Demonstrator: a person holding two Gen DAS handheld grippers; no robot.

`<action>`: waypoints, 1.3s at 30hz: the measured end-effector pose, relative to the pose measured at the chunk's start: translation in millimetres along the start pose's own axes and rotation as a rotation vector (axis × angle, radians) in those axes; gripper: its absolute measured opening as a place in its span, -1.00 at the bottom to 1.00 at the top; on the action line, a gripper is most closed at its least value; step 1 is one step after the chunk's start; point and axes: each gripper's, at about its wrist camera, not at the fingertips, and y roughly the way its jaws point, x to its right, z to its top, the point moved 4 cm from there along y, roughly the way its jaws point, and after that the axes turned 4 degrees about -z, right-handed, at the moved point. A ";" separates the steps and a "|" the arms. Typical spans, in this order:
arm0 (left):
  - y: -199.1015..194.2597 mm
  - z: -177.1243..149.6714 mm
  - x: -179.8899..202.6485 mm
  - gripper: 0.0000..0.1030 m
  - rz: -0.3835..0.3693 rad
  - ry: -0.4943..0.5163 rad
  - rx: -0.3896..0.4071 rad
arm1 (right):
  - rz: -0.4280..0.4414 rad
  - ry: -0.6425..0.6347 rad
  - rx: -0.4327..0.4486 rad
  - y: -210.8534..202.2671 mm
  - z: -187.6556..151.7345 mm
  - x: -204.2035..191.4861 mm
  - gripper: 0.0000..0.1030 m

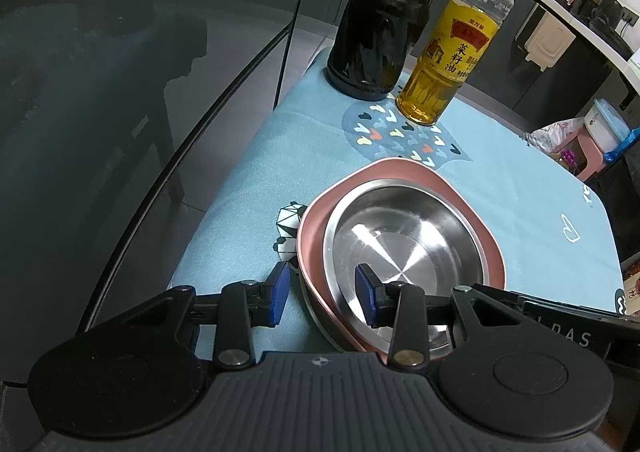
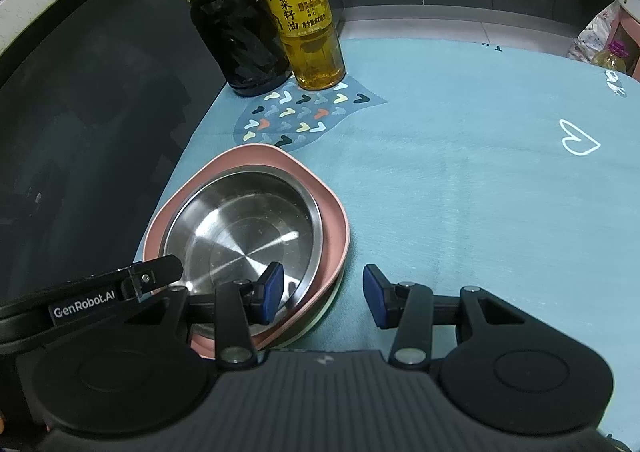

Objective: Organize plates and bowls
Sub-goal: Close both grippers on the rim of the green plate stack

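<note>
A steel bowl [image 1: 404, 240] sits nested in a pink square plate [image 1: 408, 176] on the blue tablecloth [image 1: 520, 212]. A white rim shows under the pink plate in the right wrist view [image 2: 324, 304]. My left gripper [image 1: 324, 296] is open, straddling the stack's near left rim: one finger inside the bowl, one outside. My right gripper [image 2: 324, 292] is open and straddles the near right rim of the bowl [image 2: 240, 232] and pink plate [image 2: 336, 224] the same way. The left gripper's arm shows in the right wrist view [image 2: 120, 288].
A dark vinegar bottle [image 1: 380, 32] and a yellow oil bottle [image 1: 448, 64] stand at the far left corner of the cloth. The table's left edge [image 1: 224, 188] runs close to the stack. Kitchen clutter lies beyond the far right edge [image 1: 580, 144].
</note>
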 end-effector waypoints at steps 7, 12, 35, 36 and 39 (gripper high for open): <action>6.7 -0.4 0.7 -0.34 -0.003 0.006 -0.011 | 0.004 0.003 -0.018 8.1 0.2 0.8 -0.23; 12.5 -0.3 1.1 -0.34 -0.008 0.008 -0.022 | 0.008 0.007 -0.027 13.5 1.4 0.5 -0.23; 20.5 -2.0 2.8 -0.44 0.006 0.034 -0.001 | -0.029 -0.046 -0.013 21.0 2.7 -5.9 -0.50; 20.0 -1.8 2.8 -0.44 0.004 0.033 0.000 | -0.031 -0.046 -0.012 20.7 2.7 -5.9 -0.50; 17.0 -1.1 3.6 -0.44 -0.002 0.036 0.012 | -0.035 -0.048 0.000 17.5 2.6 -6.9 -0.50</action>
